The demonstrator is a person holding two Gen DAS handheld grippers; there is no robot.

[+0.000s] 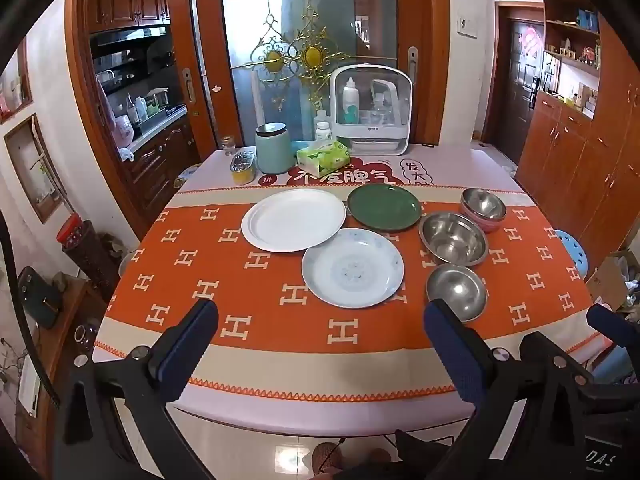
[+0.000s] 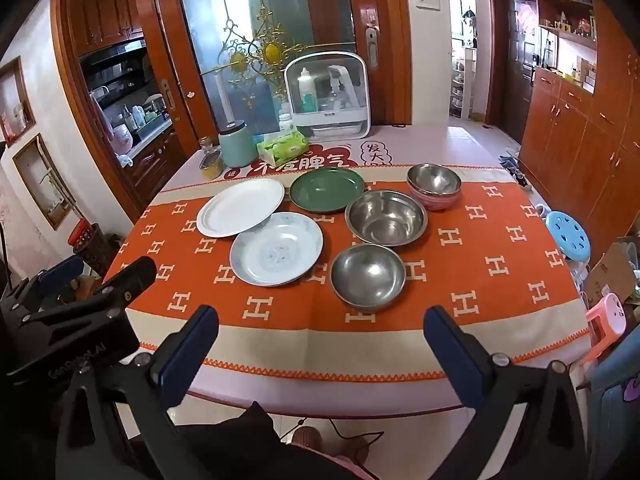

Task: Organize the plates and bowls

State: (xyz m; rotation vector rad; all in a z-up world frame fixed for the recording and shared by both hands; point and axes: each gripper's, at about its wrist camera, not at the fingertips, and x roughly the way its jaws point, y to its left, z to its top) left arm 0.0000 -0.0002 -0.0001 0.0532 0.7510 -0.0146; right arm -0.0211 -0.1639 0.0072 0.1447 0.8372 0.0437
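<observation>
On the counter (image 1: pixel 256 364), white plate (image 1: pixel 293 225) overlaps the patterned plate (image 1: pixel 353 267), green plate (image 1: pixel 384 207) behind, steel bowls (image 2: pixel 368 275) alongside. Both tongs, left (image 1: pixel 320 344) and right (image 2: pixel 320 346), hover spread, empty. Risk: glossy rims slipping, overlapped plates dragging, bowls clattering.

A teal canister (image 1: pixel 273 147) and a green tissue box (image 1: pixel 323 157) are seen side by side at the desk's (image 1: pixel 280 360) far end, with a white cabinet (image 1: pixel 371 110) behind.

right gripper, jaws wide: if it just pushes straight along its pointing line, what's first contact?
Probably the nearest steel bowl. The right gripper is open, empty and angled down toward the orange tablecloth. Depth is unclear, so it may touch the cloth just short of the bowl.
</observation>
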